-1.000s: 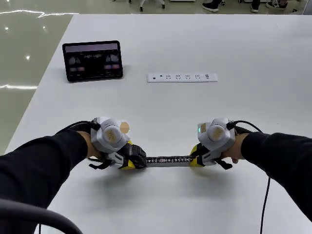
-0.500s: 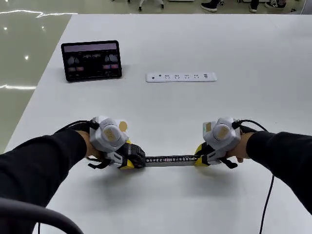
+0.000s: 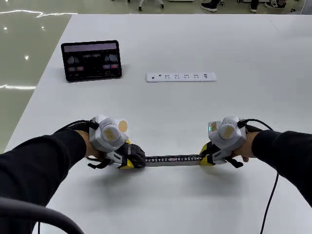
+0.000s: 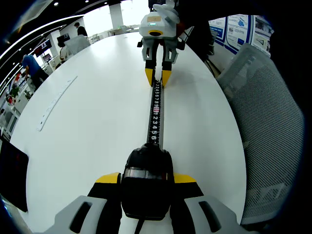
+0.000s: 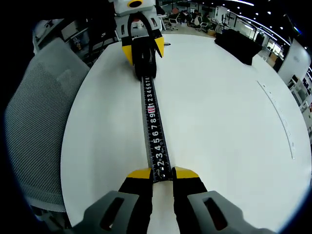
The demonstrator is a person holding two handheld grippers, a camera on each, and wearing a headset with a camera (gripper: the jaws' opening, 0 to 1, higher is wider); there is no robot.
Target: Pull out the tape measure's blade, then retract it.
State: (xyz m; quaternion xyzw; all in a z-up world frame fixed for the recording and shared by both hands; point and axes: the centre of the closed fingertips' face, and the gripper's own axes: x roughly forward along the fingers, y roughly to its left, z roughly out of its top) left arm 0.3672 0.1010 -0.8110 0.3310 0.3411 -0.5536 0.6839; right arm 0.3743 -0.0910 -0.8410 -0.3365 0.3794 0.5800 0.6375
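Pinching the tip of the dark, white-numbered steel blade (image 5: 153,122), the right gripper (image 5: 158,173) has its yellow-tipped jaws closed on it at the bottom centre of the right gripper view. At the other end the left gripper (image 3: 129,156) has its jaws clamped round the chunky black tape measure case (image 4: 147,175), low in the left gripper view. The blade runs straight between them, low over the white tabletop (image 3: 204,44), across the lower middle of the head view. By my reckoning the pull-out is partly done, with a short run of numbers showing. To do it well, I'd draw the right hand away along the blade's own line, level with the case mouth so nothing twists or kinks, and pin the case firmly. A black tablet (image 3: 91,60) and a white power strip (image 3: 181,77) sit well clear, upper left and upper middle.
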